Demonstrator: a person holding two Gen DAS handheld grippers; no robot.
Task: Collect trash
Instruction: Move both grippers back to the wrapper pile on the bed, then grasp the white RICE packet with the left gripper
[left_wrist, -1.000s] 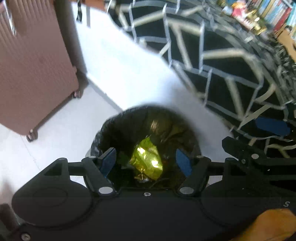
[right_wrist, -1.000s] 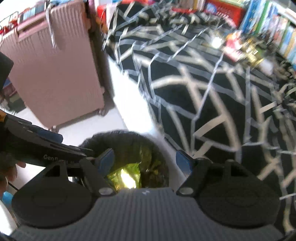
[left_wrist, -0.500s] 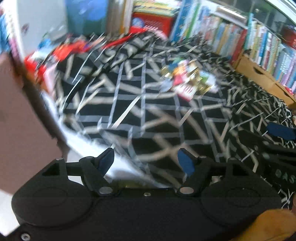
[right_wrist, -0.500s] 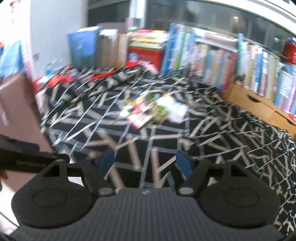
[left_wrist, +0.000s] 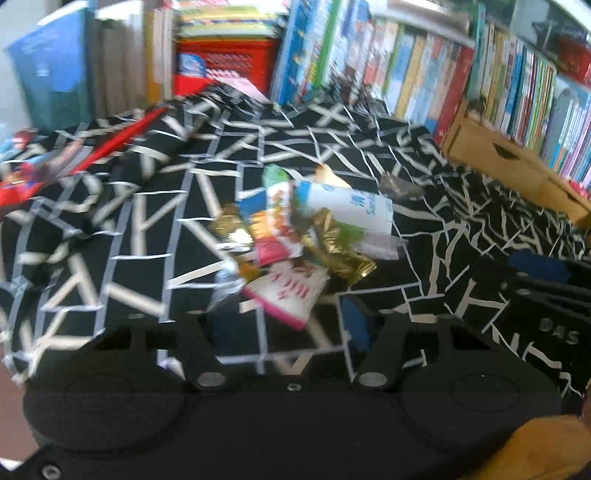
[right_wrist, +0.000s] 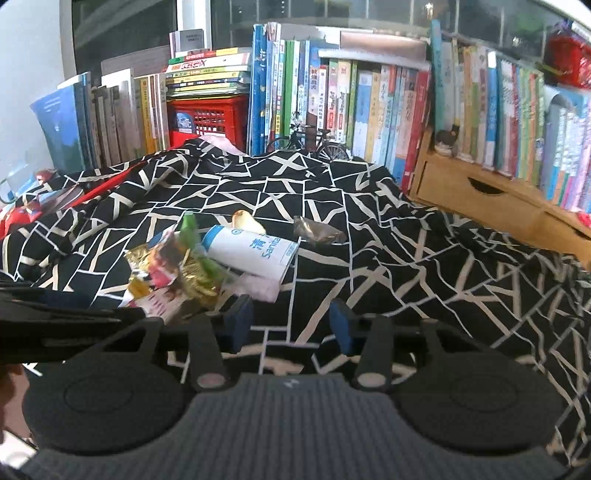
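While angled down at trash pile (right_wrist: 207, 266) | lies ahead-left of right gripper (right_wrist: 291, 325), dead ahead of left gripper (left_wrist: 288, 325) | jaws just narrowed, half-open, empty

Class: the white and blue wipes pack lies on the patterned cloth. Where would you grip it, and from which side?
Probably grip the white and blue wipes pack across its narrow width near the free right end, coming from above. It lies flat and long, and wrappers crowd its left end.
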